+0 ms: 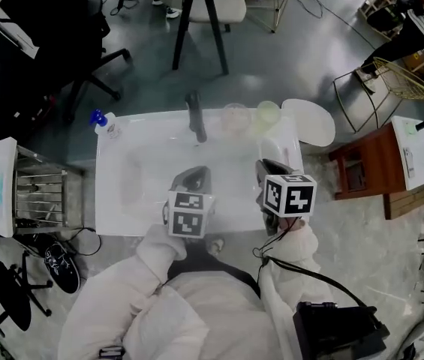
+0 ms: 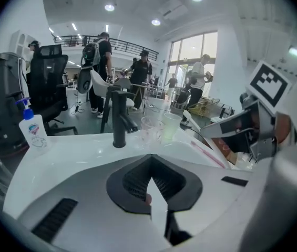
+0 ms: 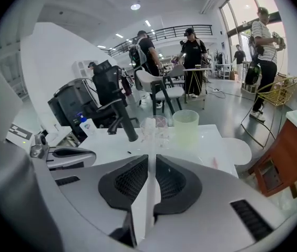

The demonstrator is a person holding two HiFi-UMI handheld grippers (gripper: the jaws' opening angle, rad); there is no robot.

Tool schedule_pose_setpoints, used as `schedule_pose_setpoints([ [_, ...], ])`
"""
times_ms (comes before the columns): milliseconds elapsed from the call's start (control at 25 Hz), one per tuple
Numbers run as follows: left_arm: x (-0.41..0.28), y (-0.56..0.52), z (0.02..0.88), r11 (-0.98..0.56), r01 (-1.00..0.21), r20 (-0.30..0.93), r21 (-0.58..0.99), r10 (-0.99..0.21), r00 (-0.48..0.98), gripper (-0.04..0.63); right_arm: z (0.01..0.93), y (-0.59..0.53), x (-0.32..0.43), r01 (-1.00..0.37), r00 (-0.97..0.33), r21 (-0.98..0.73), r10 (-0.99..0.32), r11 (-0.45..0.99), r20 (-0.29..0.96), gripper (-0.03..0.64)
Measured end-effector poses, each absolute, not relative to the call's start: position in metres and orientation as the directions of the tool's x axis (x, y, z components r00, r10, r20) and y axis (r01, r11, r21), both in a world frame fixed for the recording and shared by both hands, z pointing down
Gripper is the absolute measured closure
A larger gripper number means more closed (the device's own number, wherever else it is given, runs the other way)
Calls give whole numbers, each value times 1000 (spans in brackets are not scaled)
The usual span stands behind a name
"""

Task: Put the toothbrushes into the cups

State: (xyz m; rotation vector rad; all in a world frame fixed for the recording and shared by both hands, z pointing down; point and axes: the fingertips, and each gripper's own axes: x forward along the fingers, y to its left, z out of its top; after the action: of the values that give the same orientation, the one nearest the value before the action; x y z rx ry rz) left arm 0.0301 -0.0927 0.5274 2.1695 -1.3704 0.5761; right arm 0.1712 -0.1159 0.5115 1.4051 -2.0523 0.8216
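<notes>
Beware of clipping the clear cup [image 3: 162,128] rim and toppling it (likely light, empty) or nudging the green cup [image 3: 186,127] just beside. Pinched between the right gripper [image 3: 149,160] tongs: white toothbrush [image 3: 148,136], long axis along the jaws, head toward the cups, short of them. Left gripper [image 2: 149,163] tongs pressed together, empty, above the basin [image 1: 133,180].

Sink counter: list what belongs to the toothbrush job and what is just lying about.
For the job: pink toothbrush, clear cup, pale green cup.

Just lying about: black faucet, blue-topped pump bottle.
</notes>
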Motion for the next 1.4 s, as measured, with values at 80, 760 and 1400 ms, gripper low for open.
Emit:
schedule_pose_setpoints([
  [80,18,-93,525,-342,-922,592,184,-710,382,597,510,-119,160,-933,-350,-199,-622,301,700,561],
  [760,-45,-146,498,-218,-964,540,150,-799,265,597,486,-184,111,-890,-446,-250,-614,381,652,561],
  [1400,-78,-229,497,-145,-978,534,151,-821,204,597,484,-275,91,-873,-484,-285,-623,397,615,561],
])
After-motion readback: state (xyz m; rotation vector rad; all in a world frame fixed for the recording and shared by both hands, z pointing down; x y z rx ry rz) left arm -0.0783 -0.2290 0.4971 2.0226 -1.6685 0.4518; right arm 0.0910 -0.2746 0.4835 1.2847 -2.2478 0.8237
